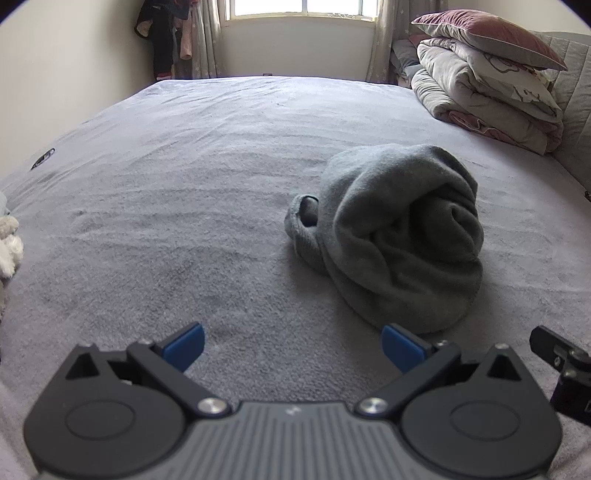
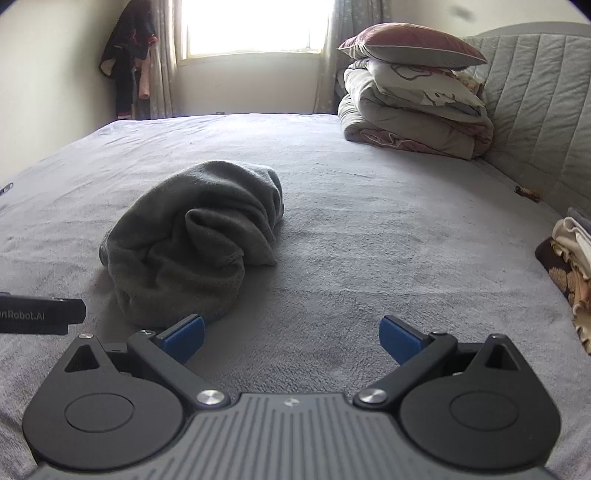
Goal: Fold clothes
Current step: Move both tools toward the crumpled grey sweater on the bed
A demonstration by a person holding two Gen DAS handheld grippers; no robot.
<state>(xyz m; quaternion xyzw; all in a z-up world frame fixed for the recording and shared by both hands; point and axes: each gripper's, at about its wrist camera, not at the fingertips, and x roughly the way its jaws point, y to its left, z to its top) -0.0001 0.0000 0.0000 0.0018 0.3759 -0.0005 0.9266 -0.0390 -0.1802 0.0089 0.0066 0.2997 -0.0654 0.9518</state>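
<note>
bed [image 2: 369, 229]: wide, covered with a grey plush sheet, lightly rippled
headboard [image 2: 535, 122]: pale grey, quilted in vertical channels
folded quilts [image 2: 402, 125]: stacked on the bed at the headboard end
pillow [image 2: 410, 46]: maroon and grey, on top of the quilts
window [image 2: 255, 26]: bright, curtains at both sides
hanging clothes [image 2: 127, 55]: dark, in the far corner
patterned fabric [image 2: 569, 266]: brown and cream, at the bed's right edge

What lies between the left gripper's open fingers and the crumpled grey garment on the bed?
Only bare bedspread. In the left wrist view the left gripper is open and empty, with the grey garment just ahead, towards the right.
</note>
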